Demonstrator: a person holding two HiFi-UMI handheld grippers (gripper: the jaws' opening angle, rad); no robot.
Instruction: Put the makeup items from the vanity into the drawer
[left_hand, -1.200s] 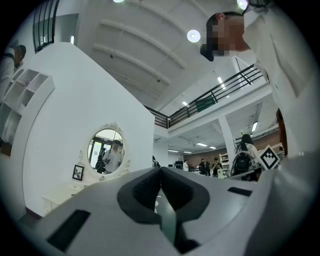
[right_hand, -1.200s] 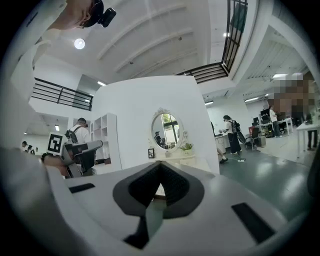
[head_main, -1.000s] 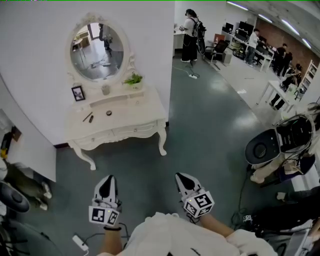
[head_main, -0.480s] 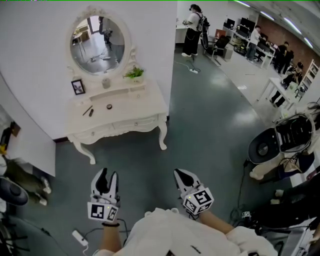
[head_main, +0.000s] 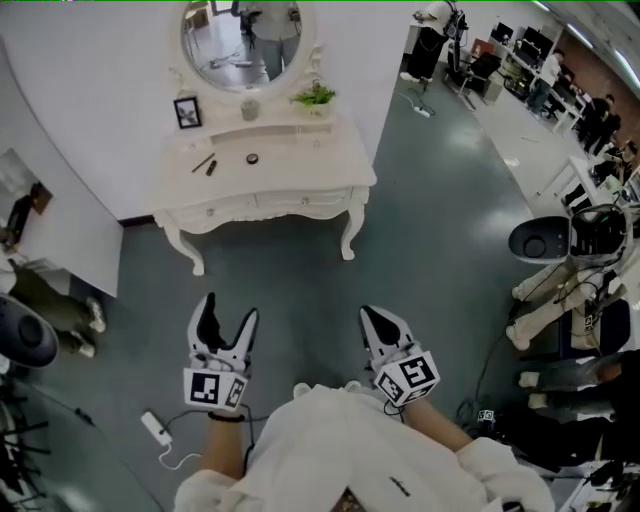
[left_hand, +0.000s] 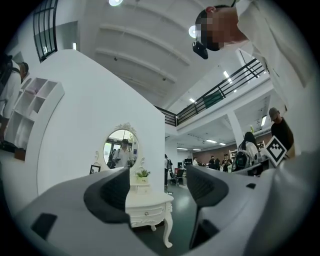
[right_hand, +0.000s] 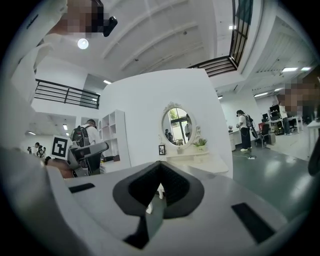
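**Head view:** the left gripper (head_main: 228, 312) sits low in the frame with its jaws spread wide. They have just been opening, and nothing is between them. The right gripper (head_main: 370, 316) is beside it with jaws pressed together, empty. Both are well short of the white vanity table (head_main: 300, 165), which stands ahead against the white wall under an oval mirror (head_main: 245, 30).

The makeup items lie on the table top. A thin pencil (head_main: 203, 162) and a dark tube (head_main: 211, 168) lie side by side left of centre, with a small round compact (head_main: 252, 158) just to their right. The two front drawers (head_main: 305, 200) are closed.

Bare grey-green floor (head_main: 290, 290) runs from the grippers to the table's curved legs — plenty of room straight ahead. A power strip (head_main: 155, 428) lies on the floor near the left gripper, on its outer side. A round-based stand (head_main: 540, 240) sits well off to the right.

**Left gripper view:** the left gripper (left_hand: 157, 187) shows its two dark pads far apart. The table (left_hand: 147, 202) shows in the gap between them, a good way off, with the mirror (left_hand: 120, 147) above it.

**Right gripper view:** the right gripper (right_hand: 160, 189) has its pads closed into a tight V with nothing caught in it. The table (right_hand: 200, 160) and mirror (right_hand: 177, 125) stand beyond, and open floor stretches away to the right of them.
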